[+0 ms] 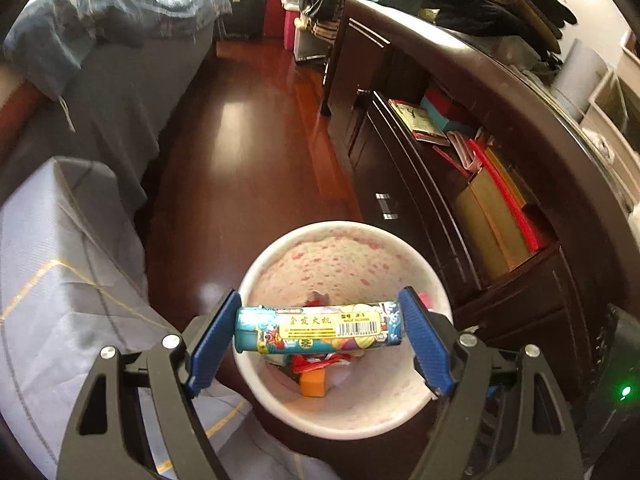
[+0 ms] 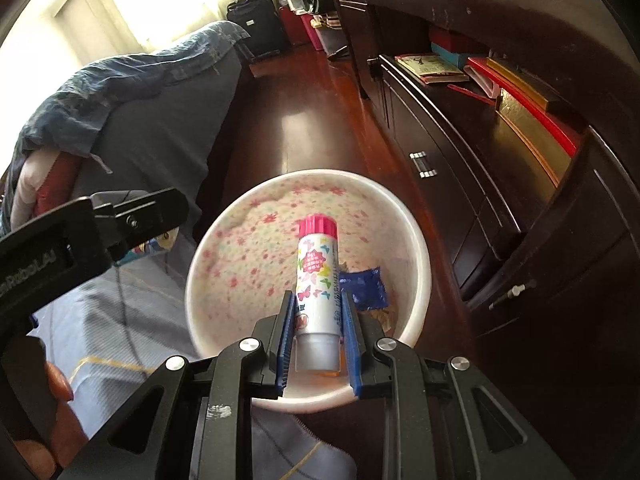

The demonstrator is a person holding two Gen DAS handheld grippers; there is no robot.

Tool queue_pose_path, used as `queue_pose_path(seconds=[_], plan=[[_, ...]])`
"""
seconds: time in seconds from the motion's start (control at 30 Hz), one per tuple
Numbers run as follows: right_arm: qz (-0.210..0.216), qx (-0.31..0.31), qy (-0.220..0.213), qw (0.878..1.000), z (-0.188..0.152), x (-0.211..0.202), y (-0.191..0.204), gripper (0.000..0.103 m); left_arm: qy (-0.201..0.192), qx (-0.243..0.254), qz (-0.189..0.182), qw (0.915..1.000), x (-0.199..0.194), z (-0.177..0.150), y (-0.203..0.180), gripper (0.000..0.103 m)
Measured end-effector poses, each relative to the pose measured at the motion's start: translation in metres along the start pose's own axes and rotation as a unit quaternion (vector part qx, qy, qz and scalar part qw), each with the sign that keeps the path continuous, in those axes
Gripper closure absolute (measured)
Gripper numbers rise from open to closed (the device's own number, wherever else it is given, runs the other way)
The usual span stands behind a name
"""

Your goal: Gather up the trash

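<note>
My left gripper [image 1: 320, 334] is shut on a teal lighter [image 1: 318, 330] with a yellow label, held crosswise by its two ends, right above a white trash bin [image 1: 340, 232] with a pink-flecked liner. Red wrappers and an orange block [image 1: 313, 383] lie in the bin. My right gripper [image 2: 316, 320] is shut on a white glue stick [image 2: 316, 276] with a pink cap, pointing forward over the same bin [image 2: 416, 240]. A blue wrapper [image 2: 366, 286] lies inside it. The left gripper's body [image 2: 80, 232] shows at the left of the right wrist view.
The bin stands on a dark wood floor [image 1: 240, 140]. A dark cabinet [image 1: 460, 200] with books and boxes on its shelf runs along the right. A bed with grey-blue covers [image 1: 60, 280] is on the left. Suitcases [image 1: 244, 0] stand at the far end.
</note>
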State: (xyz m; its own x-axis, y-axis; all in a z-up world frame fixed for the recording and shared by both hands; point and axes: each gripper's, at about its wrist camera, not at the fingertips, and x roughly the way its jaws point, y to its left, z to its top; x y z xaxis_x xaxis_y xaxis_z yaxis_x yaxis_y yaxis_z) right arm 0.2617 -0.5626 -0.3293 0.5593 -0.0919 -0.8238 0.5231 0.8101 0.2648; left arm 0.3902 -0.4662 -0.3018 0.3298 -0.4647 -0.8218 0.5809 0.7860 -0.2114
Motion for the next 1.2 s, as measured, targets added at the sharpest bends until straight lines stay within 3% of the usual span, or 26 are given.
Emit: queue_pose_path(seconds=[0.07, 0.1, 0.27, 0.6, 0.8, 0.97, 1.13, 1.2], plan=[[-0.013, -0.003, -0.009, 1.0, 0.002, 0.002, -0.001, 0.075, 0.004, -0.014, -0.013, 0.9998, 0.006, 0.003, 0.006, 0.018], [-0.015, -0.004, -0.011, 1.0, 0.002, 0.002, -0.002, 0.066, 0.005, -0.017, -0.016, 0.9997, 0.008, 0.004, 0.007, 0.015], [-0.026, -0.005, -0.017, 0.999, 0.003, -0.001, -0.002, 0.051, -0.007, -0.029, -0.013, 0.9995, 0.002, 0.005, 0.013, 0.004], [-0.029, -0.016, -0.01, 0.999, -0.004, -0.021, 0.014, 0.035, -0.029, -0.019, 0.009, 0.9994, -0.036, 0.004, 0.012, 0.004], [-0.029, -0.039, -0.031, 0.998, -0.018, -0.062, 0.037, 0.014, -0.059, -0.032, 0.025, 0.9974, -0.093, -0.01, 0.022, 0.004], [-0.01, -0.067, -0.041, 0.997, -0.036, -0.098, 0.066, 0.005, -0.087, -0.048, 0.055, 0.9936, -0.152, -0.035, 0.038, 0.004], [0.025, -0.126, -0.055, 0.99, -0.071, -0.14, 0.113, 0.004, -0.127, -0.084, 0.098, 0.9835, -0.224, -0.076, 0.068, 0.004], [0.043, -0.146, -0.064, 0.986, -0.087, -0.156, 0.13, 0.004, -0.144, -0.104, 0.129, 0.9757, -0.259, -0.099, 0.083, 0.004]])
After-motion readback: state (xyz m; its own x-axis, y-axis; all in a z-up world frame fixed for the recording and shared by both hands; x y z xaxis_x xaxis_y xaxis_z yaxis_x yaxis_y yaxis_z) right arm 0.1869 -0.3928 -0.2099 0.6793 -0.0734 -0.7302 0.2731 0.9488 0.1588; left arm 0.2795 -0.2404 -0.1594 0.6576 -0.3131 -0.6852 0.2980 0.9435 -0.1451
